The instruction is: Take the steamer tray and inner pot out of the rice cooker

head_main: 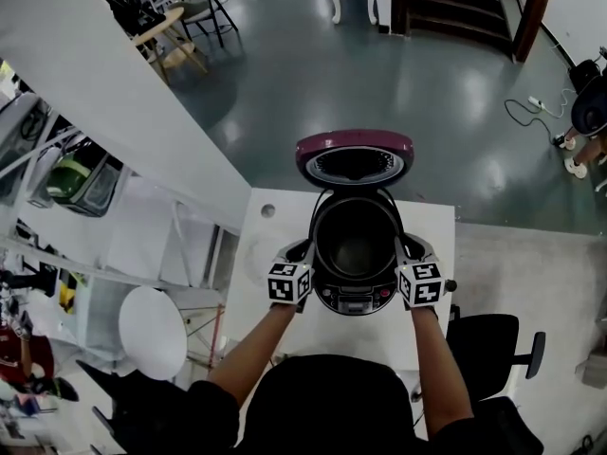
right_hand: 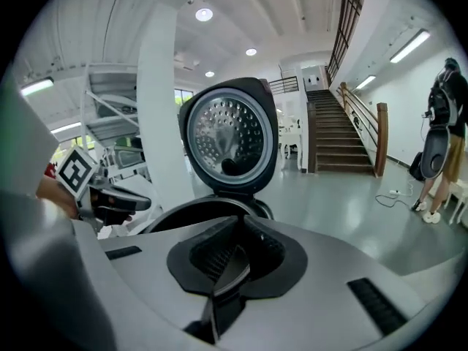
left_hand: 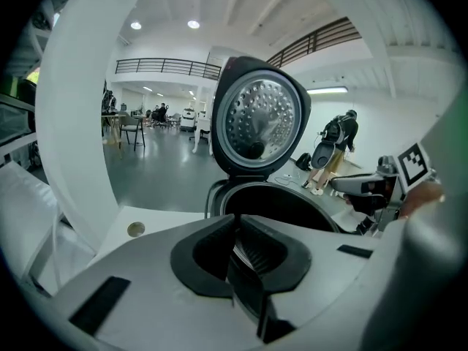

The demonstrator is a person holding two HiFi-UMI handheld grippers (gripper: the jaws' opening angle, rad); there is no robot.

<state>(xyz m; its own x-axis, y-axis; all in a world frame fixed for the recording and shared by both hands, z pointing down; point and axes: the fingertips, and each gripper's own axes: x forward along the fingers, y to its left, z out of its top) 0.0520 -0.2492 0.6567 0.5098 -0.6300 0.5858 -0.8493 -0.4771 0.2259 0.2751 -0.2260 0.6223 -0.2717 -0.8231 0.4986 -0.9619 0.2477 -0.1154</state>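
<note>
The rice cooker [head_main: 356, 287] stands on the white table [head_main: 270, 254] with its maroon lid [head_main: 355, 157] swung up and back. Its dark inner pot [head_main: 356, 240] shows inside; I cannot make out a steamer tray. My left gripper [head_main: 305, 251] sits against the cooker's left side at the rim and my right gripper [head_main: 406, 248] against its right side. Both are shut, pads pressed together with nothing between them. In the left gripper view the shut gripper [left_hand: 238, 251] points at the open pot [left_hand: 278, 203]. The right gripper [right_hand: 232, 258] points below the perforated lid plate [right_hand: 225, 134].
A small round cap [head_main: 267, 210] lies on the table's far left corner. A black office chair [head_main: 493, 344] stands at the right and a white round stool [head_main: 152, 330] at the left. A person [head_main: 588, 112] stands far right on the grey floor.
</note>
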